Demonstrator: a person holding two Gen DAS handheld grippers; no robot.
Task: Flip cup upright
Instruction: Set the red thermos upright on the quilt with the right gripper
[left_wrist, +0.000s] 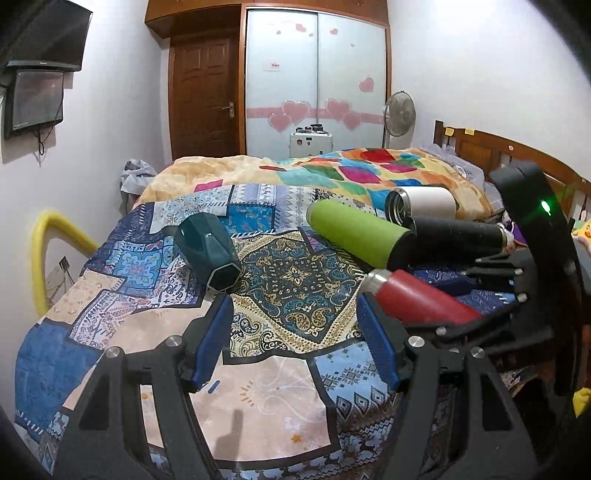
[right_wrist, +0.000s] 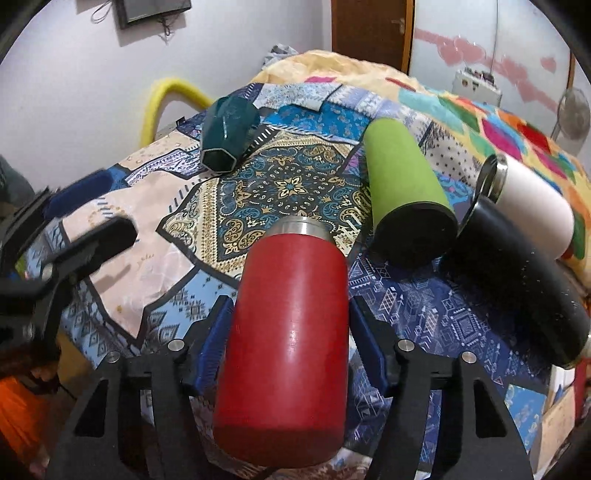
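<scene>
Several cups lie on their sides on a patterned bedspread (left_wrist: 295, 295). A red cup (right_wrist: 291, 339) with a steel rim lies between the blue pads of my right gripper (right_wrist: 290, 343), which is shut on it; it also shows in the left wrist view (left_wrist: 421, 299). A green cup (right_wrist: 406, 184) (left_wrist: 354, 232), a black cup (right_wrist: 524, 280) (left_wrist: 458, 236) and a white cup (right_wrist: 532, 199) (left_wrist: 424, 203) lie to the right. A dark teal faceted cup (left_wrist: 208, 251) (right_wrist: 229, 136) lies at the left. My left gripper (left_wrist: 295, 347) is open and empty above the spread.
A colourful quilt (left_wrist: 332, 170) is heaped at the far end of the bed. A wooden headboard (left_wrist: 498, 151) is on the right, a yellow padded rail (left_wrist: 48, 251) on the left. A door, a wardrobe and a fan stand beyond.
</scene>
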